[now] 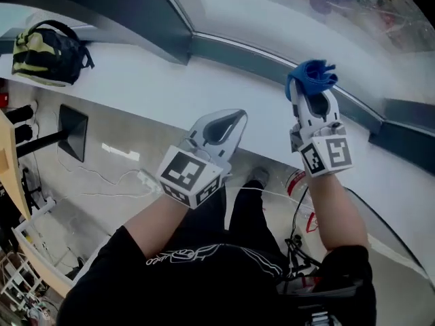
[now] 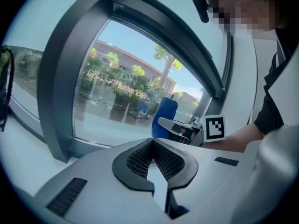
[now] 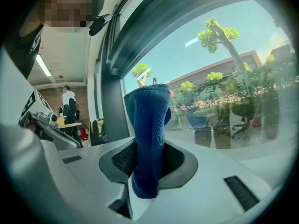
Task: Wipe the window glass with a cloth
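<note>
The blue terry cloth [image 3: 148,139] is clamped between the pads of the right gripper [image 3: 147,164], folded into a narrow strip whose long axis runs along the jaws and points ahead at the window glass [image 3: 224,78]. In the right gripper view the strip stands upright: its bunched upper end rises well past the jaw tips, and its short lower end hangs just behind the pads. In the head view the cloth [image 1: 311,79] sits at the tip of the right gripper [image 1: 314,92], over the far edge of the white window ledge [image 1: 136,80], where the dark grey frame [image 1: 224,49] meets the window glass [image 1: 258,12]. Whether the cloth touches the pane cannot be told. The left gripper [image 2: 153,160] is clenched, its pads meeting at the tips with nothing between them. It hangs over the near edge of the ledge, pointing the same way, well apart from the cloth [image 2: 164,115]. A black and olive backpack [image 1: 47,51] lies at the ledge's left end.
</note>
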